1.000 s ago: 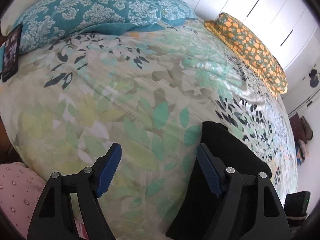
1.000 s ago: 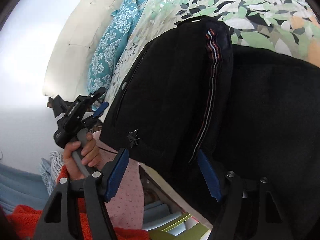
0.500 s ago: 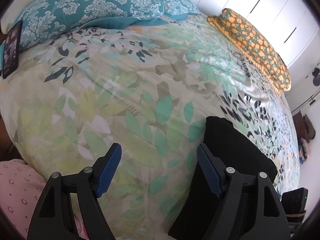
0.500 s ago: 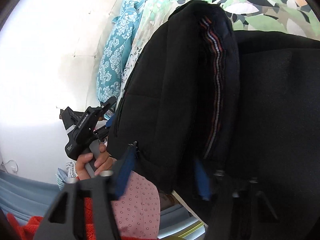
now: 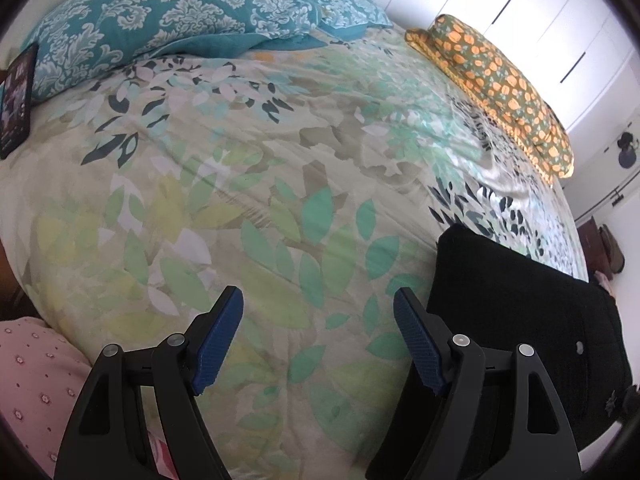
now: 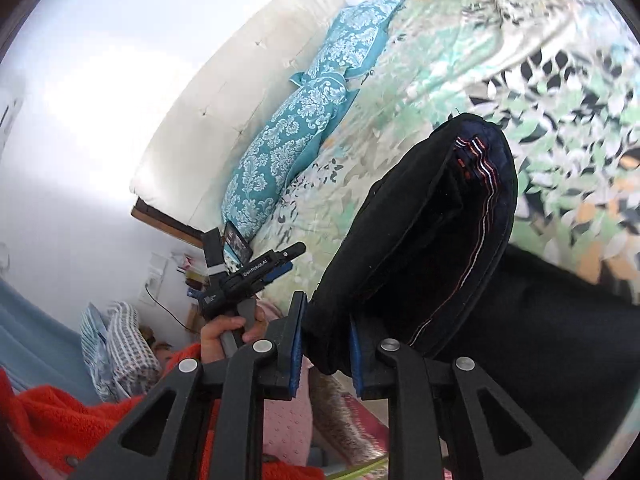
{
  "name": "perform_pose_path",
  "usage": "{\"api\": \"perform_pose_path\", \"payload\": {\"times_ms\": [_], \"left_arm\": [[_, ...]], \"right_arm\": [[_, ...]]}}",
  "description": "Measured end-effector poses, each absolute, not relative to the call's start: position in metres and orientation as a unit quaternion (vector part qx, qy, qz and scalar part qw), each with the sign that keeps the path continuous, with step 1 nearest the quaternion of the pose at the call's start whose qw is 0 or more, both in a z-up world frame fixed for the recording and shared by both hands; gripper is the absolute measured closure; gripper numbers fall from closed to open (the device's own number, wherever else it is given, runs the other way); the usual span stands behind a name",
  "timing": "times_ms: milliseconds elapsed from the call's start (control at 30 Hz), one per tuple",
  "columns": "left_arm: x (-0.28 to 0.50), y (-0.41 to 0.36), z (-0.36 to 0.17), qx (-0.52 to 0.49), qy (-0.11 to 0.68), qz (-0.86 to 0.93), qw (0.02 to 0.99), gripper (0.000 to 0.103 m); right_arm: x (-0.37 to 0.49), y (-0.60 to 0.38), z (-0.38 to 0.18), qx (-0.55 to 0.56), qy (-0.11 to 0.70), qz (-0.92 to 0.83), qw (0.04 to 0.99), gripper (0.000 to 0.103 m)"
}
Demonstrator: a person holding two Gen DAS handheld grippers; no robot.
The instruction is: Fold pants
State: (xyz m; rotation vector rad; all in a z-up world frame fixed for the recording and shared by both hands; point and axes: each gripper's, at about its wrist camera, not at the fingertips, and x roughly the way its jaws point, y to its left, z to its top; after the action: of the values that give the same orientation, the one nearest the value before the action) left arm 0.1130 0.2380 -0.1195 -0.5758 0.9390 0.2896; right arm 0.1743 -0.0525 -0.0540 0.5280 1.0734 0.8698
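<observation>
On bedspread (image 5: 248, 184): right gripper (image 6: 326, 350) jaws pinching black pants (image 6: 432, 240); left gripper (image 5: 318, 340) spread; far pant edge probably cropped.

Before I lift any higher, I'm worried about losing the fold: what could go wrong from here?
1. The right tool pinches only one bulky edge of the black pants; layers could slip and the fold open.
2. The left tool is open and holds nothing, so the hanging part is unsupported and may sag unevenly onto the bedspread.
</observation>
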Motion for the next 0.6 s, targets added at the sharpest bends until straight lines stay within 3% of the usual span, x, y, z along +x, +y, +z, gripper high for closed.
{"api": "perform_pose_path", "payload": {"times_ms": [200, 600], "left_arm": [[0.114, 0.224, -0.115, -0.258, 0.449, 0.109, 0.848, 0.024], [0.117, 0.162, -0.101, -0.170, 0.467, 0.024, 0.867, 0.024]], "right_arm": [[0.154, -0.104, -0.046, 0.227, 0.488, 0.360, 0.762, 0.084], [0.123, -0.165, -0.094, 0.225, 0.513, 0.288, 0.776, 0.084]]}}
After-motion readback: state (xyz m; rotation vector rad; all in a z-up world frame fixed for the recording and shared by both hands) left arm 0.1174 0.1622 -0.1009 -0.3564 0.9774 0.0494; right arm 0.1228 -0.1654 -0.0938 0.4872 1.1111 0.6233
